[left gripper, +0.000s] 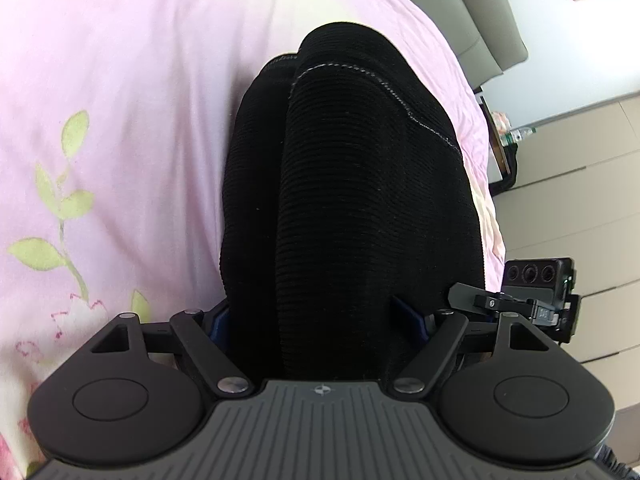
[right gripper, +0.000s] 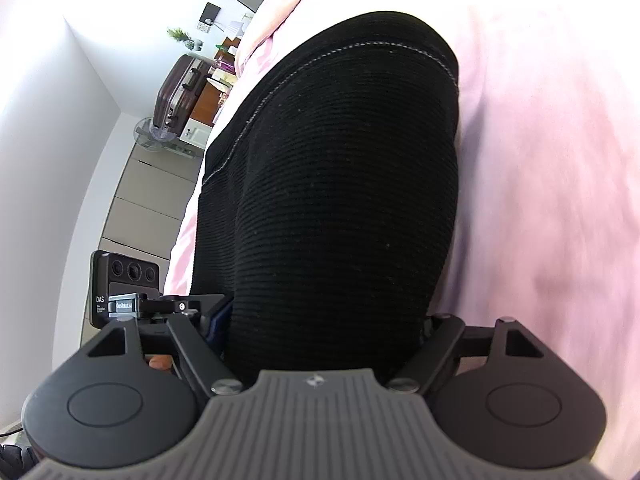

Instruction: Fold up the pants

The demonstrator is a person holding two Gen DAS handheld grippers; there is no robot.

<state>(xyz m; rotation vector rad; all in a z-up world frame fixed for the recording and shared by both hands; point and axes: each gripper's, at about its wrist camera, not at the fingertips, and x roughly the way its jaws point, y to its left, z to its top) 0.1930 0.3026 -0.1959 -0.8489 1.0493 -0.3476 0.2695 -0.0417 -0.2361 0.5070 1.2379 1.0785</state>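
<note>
Black pants [left gripper: 360,208] lie bunched on the pink bedspread [left gripper: 120,100], one end running between the fingers of both claws: left gripper [left gripper: 320,320] and right gripper [right gripper: 324,324] spread wide around the thick fabric, can't tell whether the pads bite. Best to close both evenly before lifting and keep the stitched hem [right gripper: 360,46] aligned. Count: one pants, two grippers, one bedspread.

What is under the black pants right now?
The black pants lie on the pink floral bedspread, which shows on both sides. Whatever lies directly beneath the fabric is covered, as are both grippers' fingertips.
</note>
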